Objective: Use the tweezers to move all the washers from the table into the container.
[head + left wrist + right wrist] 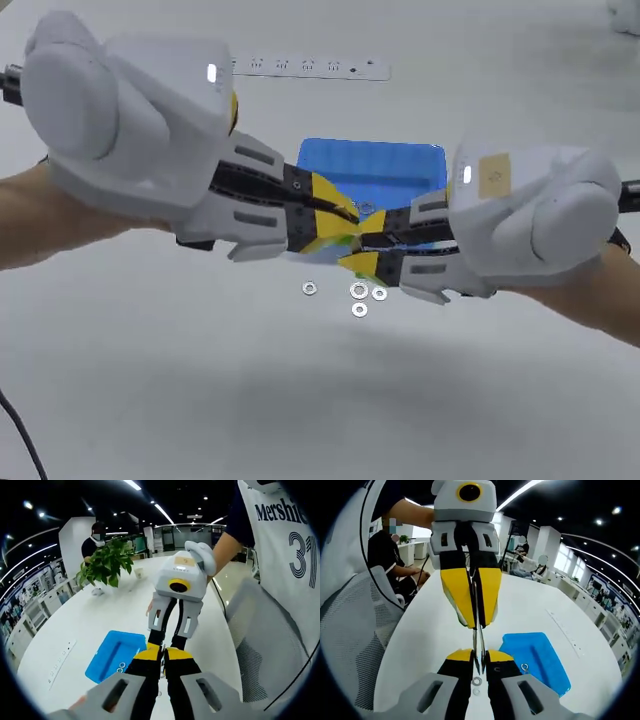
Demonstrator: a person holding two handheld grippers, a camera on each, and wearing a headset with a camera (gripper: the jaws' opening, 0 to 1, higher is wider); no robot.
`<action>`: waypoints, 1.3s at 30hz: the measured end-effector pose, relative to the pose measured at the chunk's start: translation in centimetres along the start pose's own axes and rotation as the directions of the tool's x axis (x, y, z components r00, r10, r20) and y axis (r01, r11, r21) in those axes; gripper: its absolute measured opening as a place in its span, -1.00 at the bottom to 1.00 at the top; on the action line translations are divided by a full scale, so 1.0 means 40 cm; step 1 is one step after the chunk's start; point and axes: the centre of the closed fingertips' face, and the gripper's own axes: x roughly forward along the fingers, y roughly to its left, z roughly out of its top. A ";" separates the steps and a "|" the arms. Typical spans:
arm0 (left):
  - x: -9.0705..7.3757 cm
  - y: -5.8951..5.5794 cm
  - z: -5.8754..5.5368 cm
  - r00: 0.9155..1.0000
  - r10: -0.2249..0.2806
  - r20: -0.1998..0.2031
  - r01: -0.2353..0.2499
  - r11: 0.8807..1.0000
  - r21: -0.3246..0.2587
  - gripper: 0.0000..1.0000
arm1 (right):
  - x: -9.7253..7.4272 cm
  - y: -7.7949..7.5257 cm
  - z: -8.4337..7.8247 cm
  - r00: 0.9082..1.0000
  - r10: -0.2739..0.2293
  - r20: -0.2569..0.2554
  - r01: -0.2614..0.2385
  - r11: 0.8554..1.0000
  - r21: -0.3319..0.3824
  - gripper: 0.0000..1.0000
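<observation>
My two grippers meet tip to tip above the near edge of the blue container point(400, 165). The left gripper point(342, 222) comes in from the left and is shut on the thin metal tweezers point(476, 635). The right gripper point(368, 243) faces it, and its jaws are closed around the tweezers' lower end point(479, 667). Several washers point(359, 290) lie on the white table just in front of the grippers, two of them under the tweezer tips point(477, 681). A washer point(524, 667) lies inside the container point(540, 655), and the left gripper view shows washers point(121, 666) in that container point(107, 655).
A white power strip point(310, 68) lies on the table beyond the container. A potted plant point(107, 565) stands at the table's far end near a person. A mesh chair point(270, 645) is beside the table. A dark cable point(20, 440) crosses the near left corner.
</observation>
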 end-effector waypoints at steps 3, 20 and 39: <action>0.011 -0.017 -0.019 0.999 -0.034 -0.024 0.035 0.999 0.009 -0.87 | 0.010 0.020 -0.022 1.000 0.017 -0.021 -0.017 1.000 -0.003 -0.79; 0.060 -0.051 -0.089 0.995 -0.086 -0.049 0.084 0.995 -0.054 -0.87 | 0.045 0.059 -0.099 0.997 0.054 -0.056 -0.051 0.997 0.061 -0.79; 0.067 -0.042 -0.108 0.994 -0.087 -0.071 0.081 0.993 -0.090 -0.87 | 0.061 0.057 -0.110 0.997 0.062 -0.048 -0.057 0.993 0.101 -0.79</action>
